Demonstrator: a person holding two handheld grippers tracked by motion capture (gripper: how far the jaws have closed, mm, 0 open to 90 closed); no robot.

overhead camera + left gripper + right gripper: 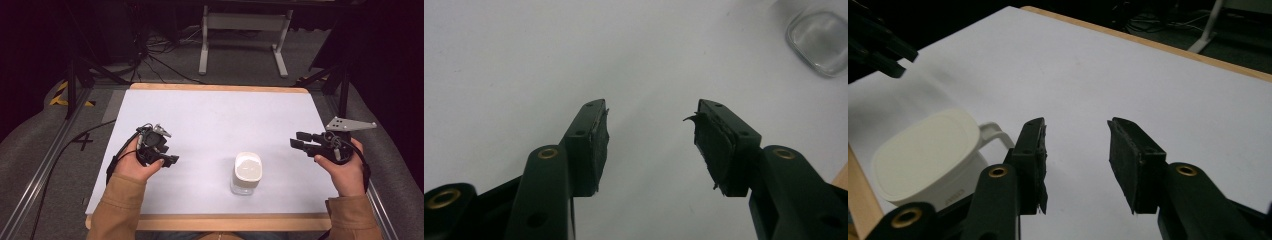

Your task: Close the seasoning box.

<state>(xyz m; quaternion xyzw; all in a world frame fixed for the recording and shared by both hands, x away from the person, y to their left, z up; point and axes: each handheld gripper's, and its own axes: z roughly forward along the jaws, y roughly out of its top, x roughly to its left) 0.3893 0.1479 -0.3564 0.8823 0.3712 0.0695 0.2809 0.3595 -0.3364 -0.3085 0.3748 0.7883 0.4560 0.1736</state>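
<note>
- The left gripper [170, 159] is held low over the bench [210, 115] at the near-left, jaws spread wide with nothing between them; in the left gripper view the gap [650, 142] shows bare white bench surface.
- The right gripper [296, 139] is held at the near-right, pointed inward toward the middle of the bench, jaws likewise spread and empty; the gap is seen clearly in the right gripper view [1075, 160].
- The jar [246, 173], clear-bodied with a white lid [248, 166], is stood upright near the front edge of the bench, between the two grippers and somewhat closer to the right one.
- The lid is seen seated on the jar, flat and closed as far as can be told; a small loop or tab [996, 133] is seen at one side of the lid in the right gripper view, though it cannot be told whether it belongs to the lid or the body.
- The jar is touched by neither gripper; both are kept apart from it, the left well apart, the right near.
- In the left gripper view the jar's glass body [819, 40] is caught at the upper right corner, off the line of the jaws.
- Progress is judged as nil: nothing grasped, nothing opened, the jar apparently untouched.
- Left to do, by judgement: the jar to be approached, steadied by one gripper, and the lid worked on by the other.
</note>
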